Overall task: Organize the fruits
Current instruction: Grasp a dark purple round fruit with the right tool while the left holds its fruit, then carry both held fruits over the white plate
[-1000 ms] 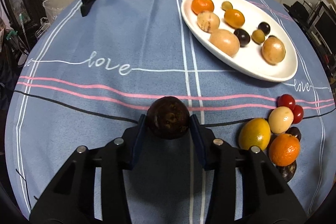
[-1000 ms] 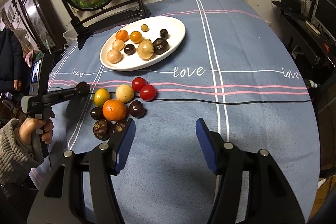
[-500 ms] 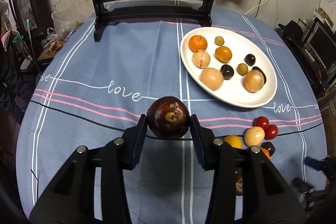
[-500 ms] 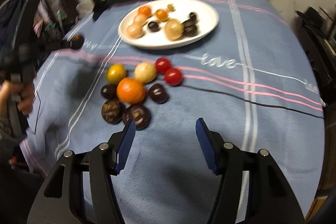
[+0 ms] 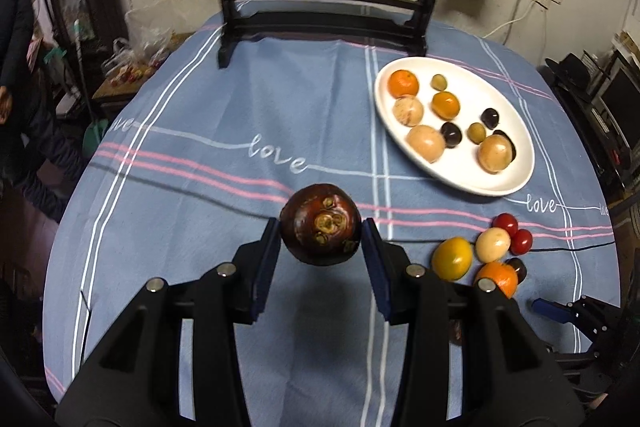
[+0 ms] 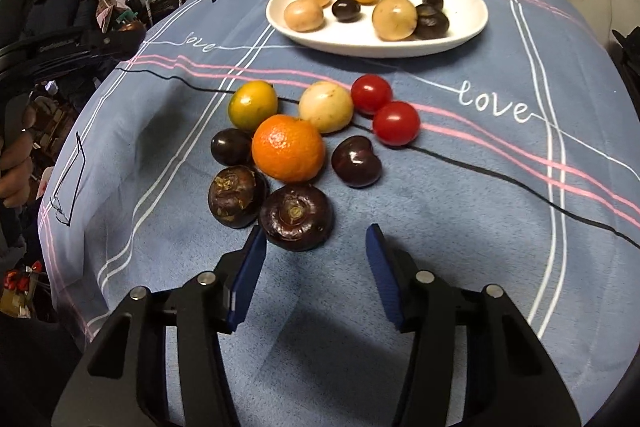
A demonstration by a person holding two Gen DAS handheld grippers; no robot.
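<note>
The left tool (image 5: 321,242) is clamping a dark brown mangosteen (image 5: 320,224) between its two blue pads, holding it clear above the blue striped cloth of the surface (image 5: 200,219) at the centre of the left wrist view, with its shadow falling on the cloth below. The white oval plate (image 5: 516,131) is sitting in the upper right of that view, already carrying oranges, pale round fruits and small dark ones, while the loose pile is lying at the right edge, lower down. The right tool (image 6: 316,259) is hovering wide open and gripping nothing, low over the cloth at the bottom centre of its view, with its left pad just beside another mangosteen (image 6: 296,217) at the near edge of the pile; an orange (image 6: 287,148) and two red tomatoes (image 6: 384,107) are lying beyond it. The step in hand appears to be carrying the held fruit to the plate. To do that well, the left tool is probably best kept level and firmly closed while travelling up and to the right, aiming for a bare patch of the plate, such as the near left rim, lowering until the fruit is resting before opening, so that it is not rolling into its neighbours. The right tool should be centring the near mangosteen between its pads before closing.
</note>
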